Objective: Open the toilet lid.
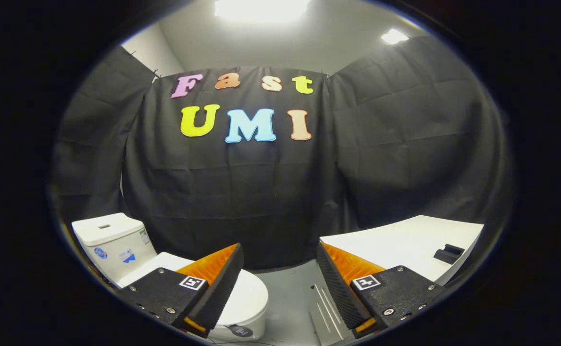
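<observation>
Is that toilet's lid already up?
No, the toilet lid lies flat and closed over the bowl, below and beyond the gripper, whose fingers stand wide open, holding nothing.

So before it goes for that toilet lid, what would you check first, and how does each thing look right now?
1. Toilet lid down and in sight: ok, it lies closed on the bowl below the tank.
2. Gripper empty and open: ok, the fingers stand wide apart with nothing between them.
3. Fingers lined up with the lid: not ok, the lid sits under the left finger and the gap looks at bare floor.
4. Fingers touching the lid: not ok, they appear to hang above it.
5. Lid's front edge free to hook: cannot tell, the left finger hides part of it.
</observation>
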Tool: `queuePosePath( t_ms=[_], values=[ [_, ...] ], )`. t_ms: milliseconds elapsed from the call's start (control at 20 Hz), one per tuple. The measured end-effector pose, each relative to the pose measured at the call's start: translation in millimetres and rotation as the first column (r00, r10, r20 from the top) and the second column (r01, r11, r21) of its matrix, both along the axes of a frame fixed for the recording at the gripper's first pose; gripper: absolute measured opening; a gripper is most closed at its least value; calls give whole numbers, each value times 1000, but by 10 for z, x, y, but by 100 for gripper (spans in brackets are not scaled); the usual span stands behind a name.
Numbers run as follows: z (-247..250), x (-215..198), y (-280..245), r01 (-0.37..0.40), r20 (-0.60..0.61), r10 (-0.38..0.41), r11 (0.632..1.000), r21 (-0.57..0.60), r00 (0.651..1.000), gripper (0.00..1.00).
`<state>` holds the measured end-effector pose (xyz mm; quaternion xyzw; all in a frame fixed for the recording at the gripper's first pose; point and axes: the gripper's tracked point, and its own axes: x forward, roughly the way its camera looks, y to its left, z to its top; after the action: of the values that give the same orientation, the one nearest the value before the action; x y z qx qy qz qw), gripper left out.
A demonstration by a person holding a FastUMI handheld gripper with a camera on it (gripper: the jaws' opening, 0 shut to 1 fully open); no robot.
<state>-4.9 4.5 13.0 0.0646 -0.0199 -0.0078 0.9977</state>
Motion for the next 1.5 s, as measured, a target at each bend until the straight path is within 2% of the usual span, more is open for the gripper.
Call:
queuePosePath(
  t_ms=[150, 350, 500, 650, 750, 950, 1200, 1500],
  values=[
    [26, 50, 104, -32, -4, 32, 997, 65, 999, 95],
    [-96, 64, 121, 4, -28, 1, 984, 178, 1000, 95],
    [-213, 39, 185, 20, -39, -10, 962, 273, 999, 95],
    [-281, 7, 179, 43, -33, -33, 917, 396, 999, 96],
    [-422, -6, 178, 69, -49, -52, 874, 480, 997, 96],
    [-852, -71, 156, 149, -120, -93, 758, 636, 988, 95],
    [-1467, -166, 256, 218, -209, -93, 652, 726, 973, 95],
    [-2180, -177, 585, 325, -340, -48, 445, 834, 939, 95]
  ],
)
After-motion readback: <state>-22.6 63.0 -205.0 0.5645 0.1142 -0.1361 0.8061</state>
